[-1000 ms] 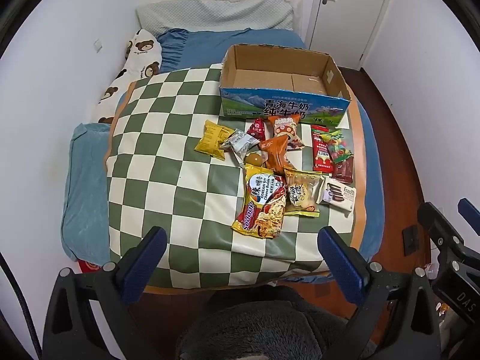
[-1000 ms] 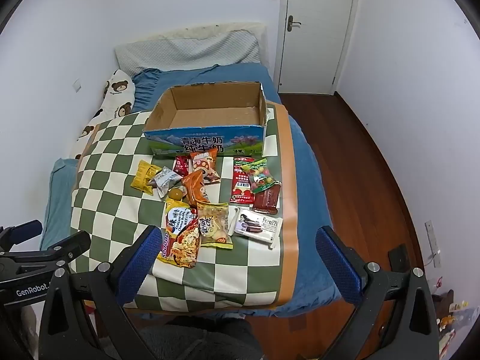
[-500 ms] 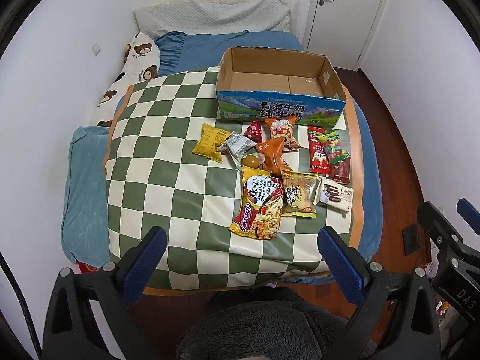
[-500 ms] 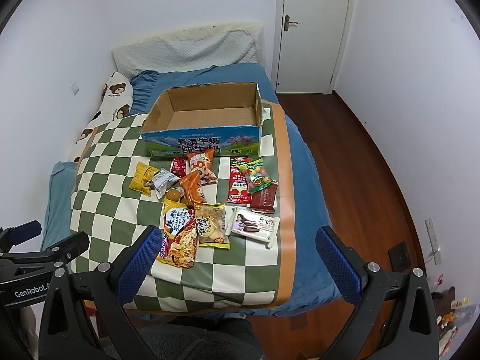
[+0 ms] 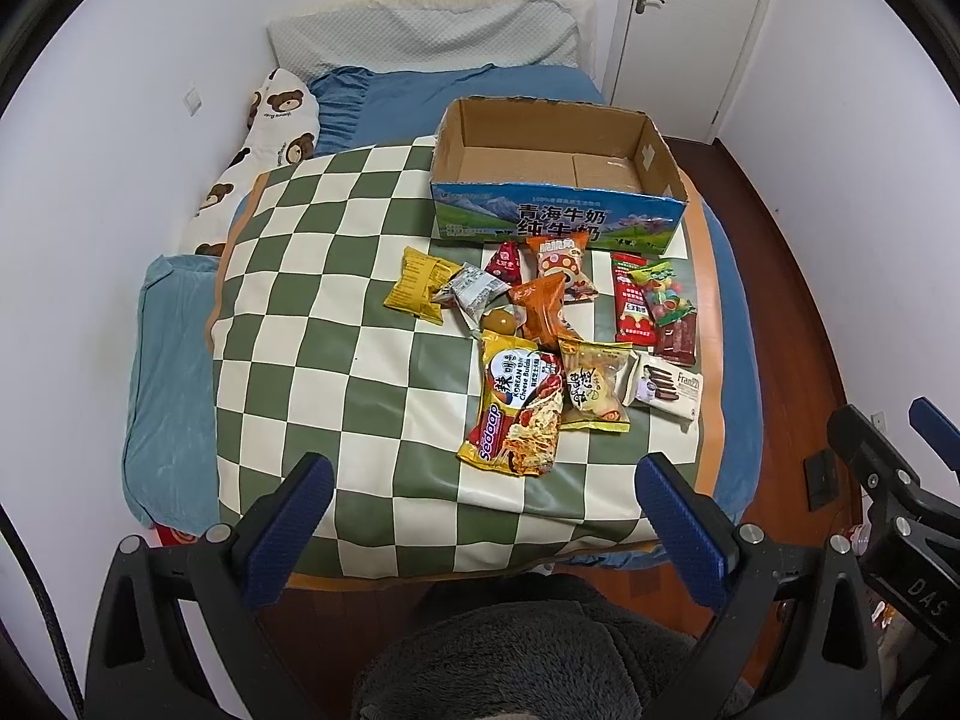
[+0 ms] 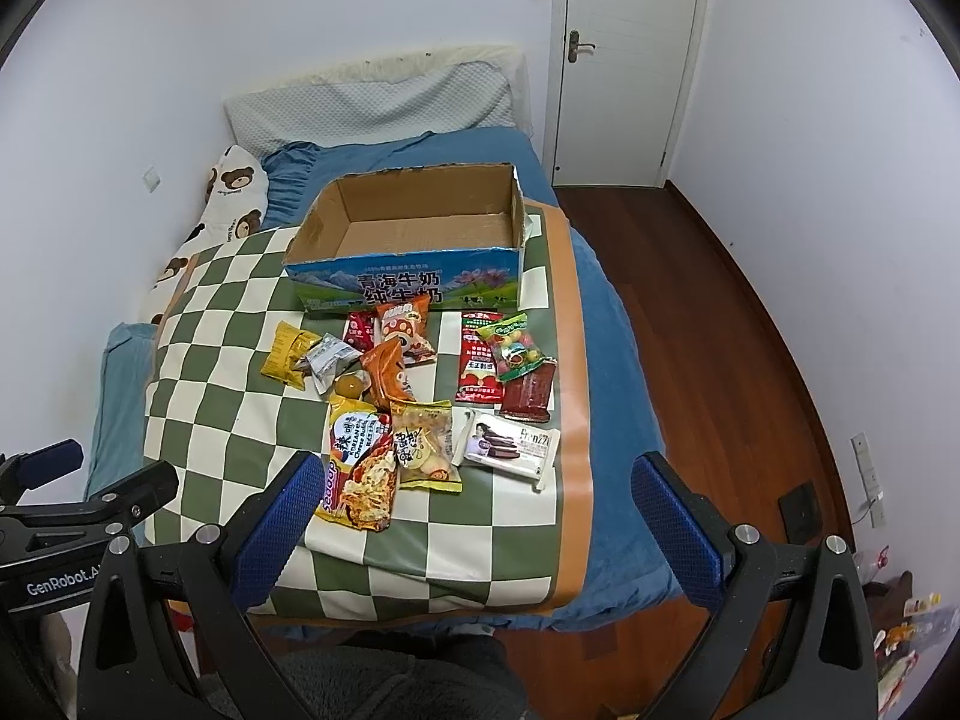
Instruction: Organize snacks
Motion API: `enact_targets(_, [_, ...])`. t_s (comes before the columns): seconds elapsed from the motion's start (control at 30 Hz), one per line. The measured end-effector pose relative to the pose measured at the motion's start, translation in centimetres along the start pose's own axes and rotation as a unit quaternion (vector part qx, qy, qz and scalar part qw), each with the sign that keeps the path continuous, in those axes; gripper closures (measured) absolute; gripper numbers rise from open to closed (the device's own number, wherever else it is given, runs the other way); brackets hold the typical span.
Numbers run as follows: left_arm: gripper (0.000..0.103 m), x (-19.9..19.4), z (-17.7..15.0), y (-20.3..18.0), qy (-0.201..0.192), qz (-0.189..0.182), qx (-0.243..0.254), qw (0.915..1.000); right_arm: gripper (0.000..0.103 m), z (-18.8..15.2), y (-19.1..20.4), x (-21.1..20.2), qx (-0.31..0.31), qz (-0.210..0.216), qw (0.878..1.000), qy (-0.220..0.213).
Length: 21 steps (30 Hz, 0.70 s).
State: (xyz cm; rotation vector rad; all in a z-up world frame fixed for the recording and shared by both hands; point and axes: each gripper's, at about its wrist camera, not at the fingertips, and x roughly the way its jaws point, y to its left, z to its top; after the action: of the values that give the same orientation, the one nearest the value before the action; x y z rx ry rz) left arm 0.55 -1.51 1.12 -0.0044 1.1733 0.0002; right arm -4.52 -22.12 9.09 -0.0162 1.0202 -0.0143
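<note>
My left gripper (image 5: 480, 516) hangs above the near edge of the bed, its jaws spread wide and holding nothing, and my right gripper (image 6: 474, 510) does the same just beside it, jaws released and empty. Below me a green-and-cream checkered mat (image 5: 312, 324) covers the blue bed (image 5: 174, 372), with a bear-print pillow (image 5: 282, 120) against the wall at far left. Going left to right across the mat, its left part is bare, then comes a yellow snack bag (image 5: 417, 291), touching a crumpled grey packet (image 5: 471, 294) on its right. Next sit a small red triangular pack (image 5: 504, 261) and, nearer me, a round amber sweet (image 5: 498, 321). An orange pouch (image 5: 543, 312) lies just right of that, overlapped at its far end by a mushroom-print bag (image 5: 561, 267). Closest to me is the large Korean noodle packet (image 5: 519, 408), with a yellow-edged pastry bag (image 5: 597, 384) touching its right side, and a white Franzzi biscuit pack (image 5: 663, 390) beyond that. Above those, a tall red sausage packet (image 5: 630, 300) lies under a bright gummy candy bag (image 5: 666, 297), and a dark red bar (image 5: 678, 339) sits at the right edge. Behind all the snacks stands the open cardboard milk box (image 5: 558, 219), with nothing inside, its printed front face toward me, the mushroom-print bag touching it. A white door (image 6: 624, 60) is shut at far right.
</note>
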Motion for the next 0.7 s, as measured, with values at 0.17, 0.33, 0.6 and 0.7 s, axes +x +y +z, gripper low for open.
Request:
enact_targets(0.17, [0.000, -0.01, 0.00, 0.02, 0.000, -0.001, -0.001, 1.0000, 0.000, -0.06, 0.03, -0.01, 0.000, -0.001, 1.000, -0.001])
enact_targets(0.33, [0.000, -0.27, 0.06, -0.17, -0.001, -0.002, -0.001, 1.0000, 0.000, -0.22, -0.05, -0.39, 0.000, -0.001, 1.000, -0.002])
enact_targets(0.6, [0.000, -0.61, 0.16, -0.35, -0.002, -0.002, 0.000, 1.0000, 0.000, -0.39, -0.14, -0.74, 0.001, 0.000, 1.000, -0.004])
enact_targets(0.7, [0.000, -0.72, 0.20, -0.43, -0.003, -0.002, -0.001, 1.0000, 0.000, -0.39, -0.16, -0.71, 0.001, 0.000, 1.000, -0.004])
